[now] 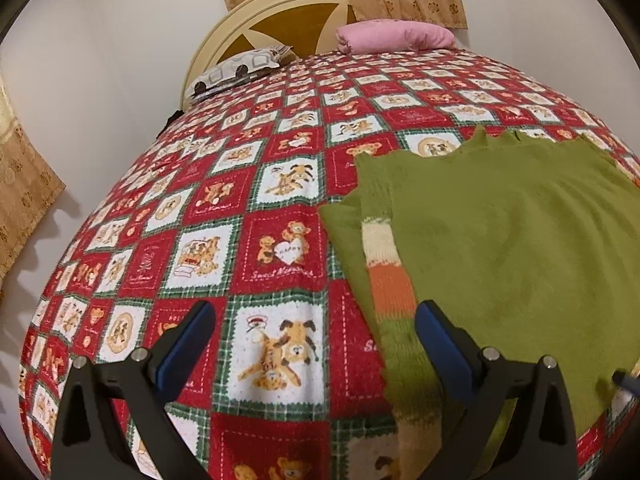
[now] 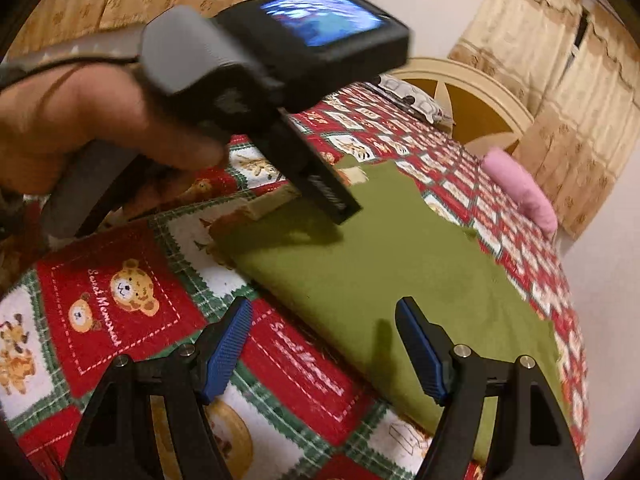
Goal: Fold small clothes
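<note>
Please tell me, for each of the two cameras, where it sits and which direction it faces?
Left wrist: on the left hand-held gripper, facing down the bed toward the headboard; only its open fingers show.
Right wrist: on the right hand-held gripper, facing the green sweater; the person's left hand shows.
Shared: sweater, bedspread, pink pillow.

We see broad free room over the bedspread (image 1: 280,208): its whole left half lies flat and bare from the near edge to the far pillows. The green sweater (image 1: 500,232) covers the near right part, lying flat, so we can pass over it freely. At the far end the patterned pillow (image 1: 240,68), the pink pillow (image 1: 396,36) and the headboard (image 1: 288,20) close the way. In the right wrist view the left gripper (image 2: 332,200), held in a hand (image 2: 92,128), hangs over the sweater's near left corner and blocks that side.
</note>
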### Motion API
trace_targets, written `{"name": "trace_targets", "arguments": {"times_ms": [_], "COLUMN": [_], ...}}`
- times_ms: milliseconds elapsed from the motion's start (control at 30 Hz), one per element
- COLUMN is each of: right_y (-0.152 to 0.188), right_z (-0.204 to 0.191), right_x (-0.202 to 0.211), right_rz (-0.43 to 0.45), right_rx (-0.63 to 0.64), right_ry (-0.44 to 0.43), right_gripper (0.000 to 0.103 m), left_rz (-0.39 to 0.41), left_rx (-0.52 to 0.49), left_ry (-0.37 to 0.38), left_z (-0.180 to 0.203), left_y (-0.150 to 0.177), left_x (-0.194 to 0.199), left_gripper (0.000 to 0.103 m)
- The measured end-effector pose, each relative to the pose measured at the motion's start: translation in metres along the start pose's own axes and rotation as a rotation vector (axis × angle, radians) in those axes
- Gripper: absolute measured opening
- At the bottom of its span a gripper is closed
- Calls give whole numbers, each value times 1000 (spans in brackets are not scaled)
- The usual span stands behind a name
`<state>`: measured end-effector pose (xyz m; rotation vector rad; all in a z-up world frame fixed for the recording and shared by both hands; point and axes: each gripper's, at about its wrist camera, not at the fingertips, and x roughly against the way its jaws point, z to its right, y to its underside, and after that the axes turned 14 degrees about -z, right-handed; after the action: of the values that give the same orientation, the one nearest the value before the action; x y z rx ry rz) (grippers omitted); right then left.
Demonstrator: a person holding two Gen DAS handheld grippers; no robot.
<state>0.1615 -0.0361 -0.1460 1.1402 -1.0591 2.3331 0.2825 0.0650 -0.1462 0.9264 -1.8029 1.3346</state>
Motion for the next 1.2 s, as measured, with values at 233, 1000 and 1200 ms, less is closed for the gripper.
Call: {"name": "trace_targets", "arguments": {"times_ms": [233,1000,1200], "right_y": [-8,-32,-39], "right_z": [-6,-27,-29], "right_x": [-4,-17,-23], "right_rz": [-10,-44,-69], "right_rx": [0,70,62], "right_ry": [39,69,-1], "right_gripper": [74,60,14], "left_rz": [-24,-134,-130], "left_rx": [43,112,56], "left_ry": [97,461,457], "left_z": [-11,-19,-9], "left_y": [-14,-56,-60], "left_x": [-12,-60,-54], "left_gripper": [102,34,16]}}
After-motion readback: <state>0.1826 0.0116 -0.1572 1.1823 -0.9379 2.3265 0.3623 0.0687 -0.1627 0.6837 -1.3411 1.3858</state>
